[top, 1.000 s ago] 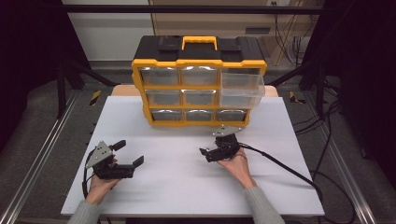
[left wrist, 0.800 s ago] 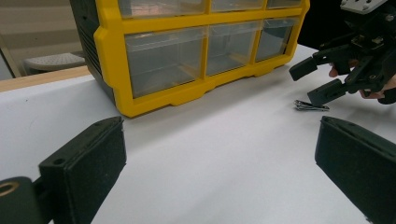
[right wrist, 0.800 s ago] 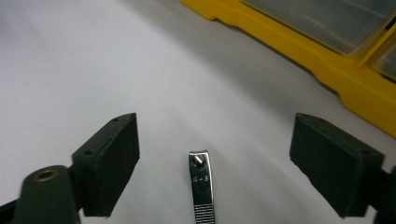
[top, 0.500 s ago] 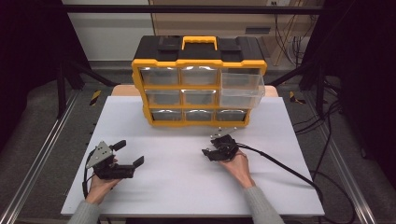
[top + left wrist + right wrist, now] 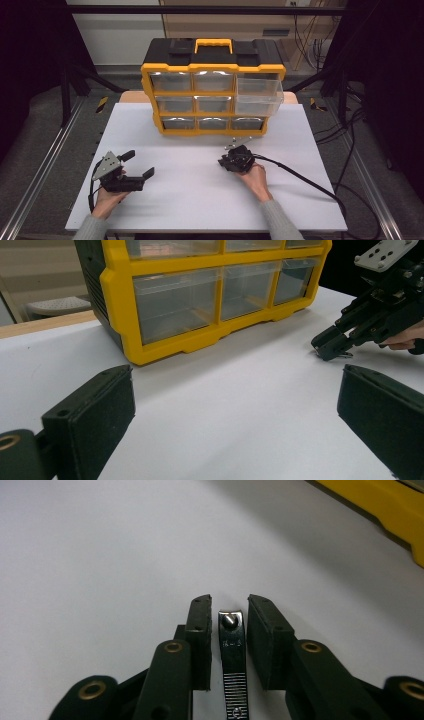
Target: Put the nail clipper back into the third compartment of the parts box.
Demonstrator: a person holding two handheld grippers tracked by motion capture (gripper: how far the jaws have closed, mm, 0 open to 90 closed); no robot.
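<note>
Chrome clipper (image 5: 232,655): light, stiff, slick, flat on the surface (image 5: 200,200) mid-right. Right tongs (image 5: 229,605) have just been closing, pads flanking its long edges, not yet pressing; left tongs (image 5: 235,405) spread.

Silver nail clipper (image 5: 232,652), flat on white table (image 5: 100,555), lying lengthwise between tool pads

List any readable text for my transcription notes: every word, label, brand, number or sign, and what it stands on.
Nothing here reads clearly.
Nail clipper: small stamped marks on its lever, too small and blurred to read.
Yellow-and-black drawer organizer: no legible label or brand.
White table: no markings.
</note>
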